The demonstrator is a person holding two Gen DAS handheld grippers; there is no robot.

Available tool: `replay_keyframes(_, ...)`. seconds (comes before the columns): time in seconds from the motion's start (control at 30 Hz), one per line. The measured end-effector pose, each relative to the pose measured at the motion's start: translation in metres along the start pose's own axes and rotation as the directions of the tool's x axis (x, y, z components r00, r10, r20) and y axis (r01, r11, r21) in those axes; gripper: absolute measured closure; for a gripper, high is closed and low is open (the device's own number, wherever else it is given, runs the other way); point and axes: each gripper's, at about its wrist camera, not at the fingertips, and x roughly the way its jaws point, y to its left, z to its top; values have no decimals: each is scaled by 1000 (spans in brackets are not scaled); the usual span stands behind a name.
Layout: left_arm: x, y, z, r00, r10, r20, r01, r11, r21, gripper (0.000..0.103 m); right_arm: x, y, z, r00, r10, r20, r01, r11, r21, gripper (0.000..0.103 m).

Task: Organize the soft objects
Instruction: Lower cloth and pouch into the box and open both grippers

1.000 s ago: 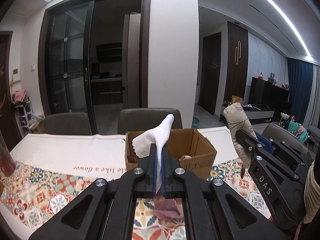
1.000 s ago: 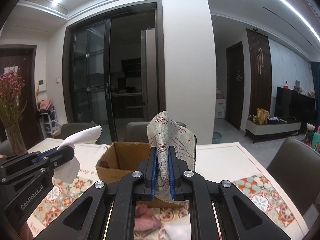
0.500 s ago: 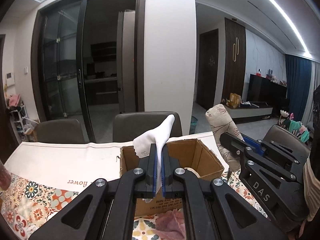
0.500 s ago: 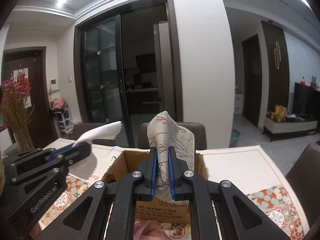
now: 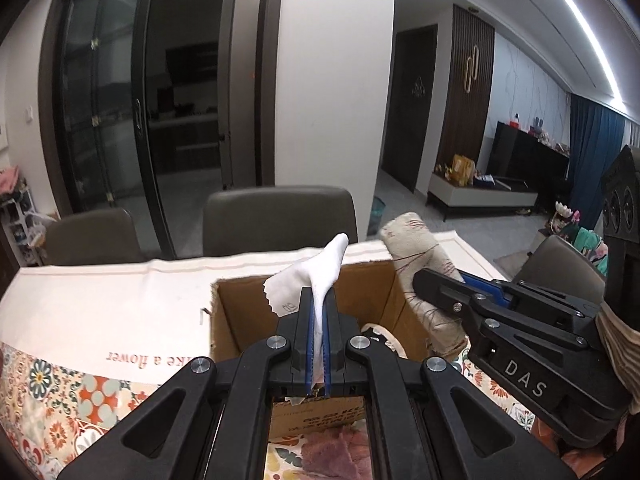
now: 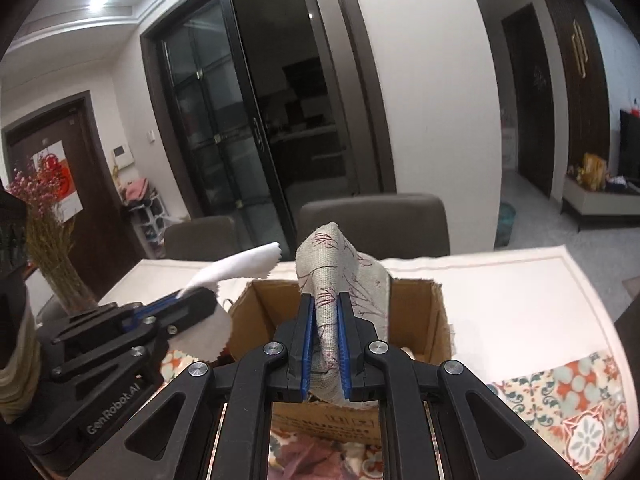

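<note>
My left gripper [image 5: 317, 304] is shut on a white cloth [image 5: 320, 276] and holds it over the near edge of an open cardboard box [image 5: 248, 312]. My right gripper [image 6: 325, 308] is shut on a beige cloth with a red twig print [image 6: 340, 264], held over the same box [image 6: 416, 308]. Each gripper shows in the other's view, the right one [image 5: 440, 280] at the box's right side and the left one [image 6: 192, 296] at its left. Some light soft items [image 5: 380, 332] lie inside the box. A purple cloth [image 5: 332, 452] lies on the table in front of the box.
The table has a patterned tiled cloth [image 5: 52, 392] with a white runner [image 5: 112, 304]. Two grey chairs [image 5: 280, 216] stand behind it. A vase of dried flowers [image 6: 52, 248] stands at the left.
Both grippers have moved forward towards the box with their cloths still held; the box now lies right under the fingertips.
</note>
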Motion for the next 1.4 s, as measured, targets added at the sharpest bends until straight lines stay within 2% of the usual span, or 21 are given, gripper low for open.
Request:
replay_keyframes(0.13,26,4,6,998,-14,-61,14,1000,-1,98,25,-11,1,998,18,-64,-17,1000,17,91)
replay_keyframes(0.47,66,3,-3,983,-18,-181,17,1000,-6,96,67,-27,-2,983,-18,-181,20,1000,10,88)
replay_keyframes(0.53,70,4,-5,980,-20,-196,18,1000,-12,89,72,-30,-4,979,-11,-202,14,1000,14,85)
replay_keyframes(0.6,70,4,-6,979,-20,-204,18,1000,-12,75,75,-31,-5,976,-5,-217,9,1000,19,74)
replay_keyframes(0.63,71,4,-6,979,-21,-204,19,1000,-12,73,73,-33,-5,975,3,-220,2,1000,22,69)
replay_keyframes(0.7,69,5,-6,980,-13,-197,11,1000,-10,68,71,-35,-5,978,-7,-209,14,999,32,65)
replay_keyframes(0.8,63,7,-7,981,8,-192,-10,1000,-6,67,67,-38,-3,980,-15,-200,25,998,49,59)
replay_keyframes(0.97,46,6,-8,986,63,-152,-61,998,16,53,51,-36,-1,982,-96,-163,102,994,28,48)
replay_keyframes(1.17,21,3,-14,990,95,-107,-93,995,28,39,26,-35,-2,980,-146,-135,150,988,19,34)
replay_keyframes(1.4,-3,-3,-25,988,135,-75,-131,990,50,26,-1,-27,-13,965,-239,-107,237,971,-28,23)
